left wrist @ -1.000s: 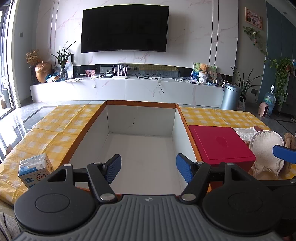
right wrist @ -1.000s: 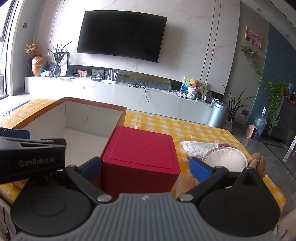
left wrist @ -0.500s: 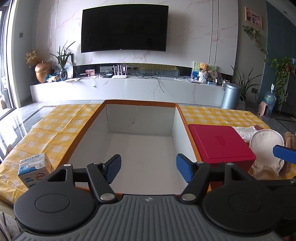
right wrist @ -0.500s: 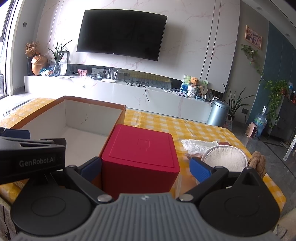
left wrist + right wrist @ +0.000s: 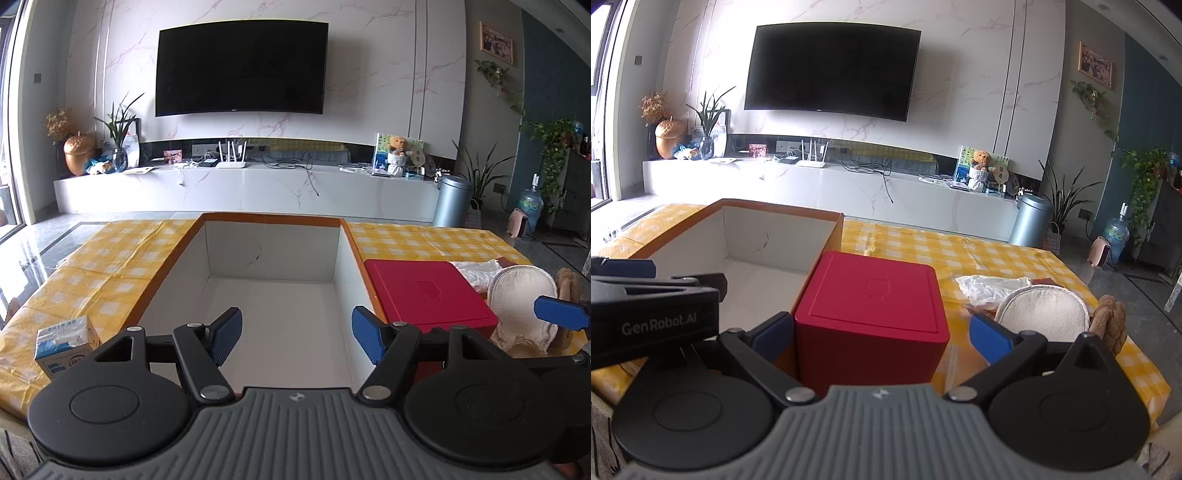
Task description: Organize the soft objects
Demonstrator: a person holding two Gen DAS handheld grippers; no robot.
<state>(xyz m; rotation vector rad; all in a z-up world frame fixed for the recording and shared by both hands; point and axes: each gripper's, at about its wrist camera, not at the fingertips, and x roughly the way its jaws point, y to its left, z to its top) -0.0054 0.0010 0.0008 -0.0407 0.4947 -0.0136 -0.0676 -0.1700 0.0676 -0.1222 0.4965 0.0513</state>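
Nothing has changed in the last second: both tongs, left (image 5: 296, 334) and right (image 5: 882, 338), stay apart and empty. The cream soft pad (image 5: 1043, 312) lies right of the red box (image 5: 871, 314) on the tabletop (image 5: 979, 254); the cardboard box (image 5: 273, 254) holds nothing, so organizing has not started.

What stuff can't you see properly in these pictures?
- Inside the red box: lid shut in both views.
- Near part of the big open box: hidden by the left gripper in the left view.
- Brown soft thing: mostly behind the round cream pad and the right gripper; cannot tell what it is.
- Print on the small carton: too small to read.
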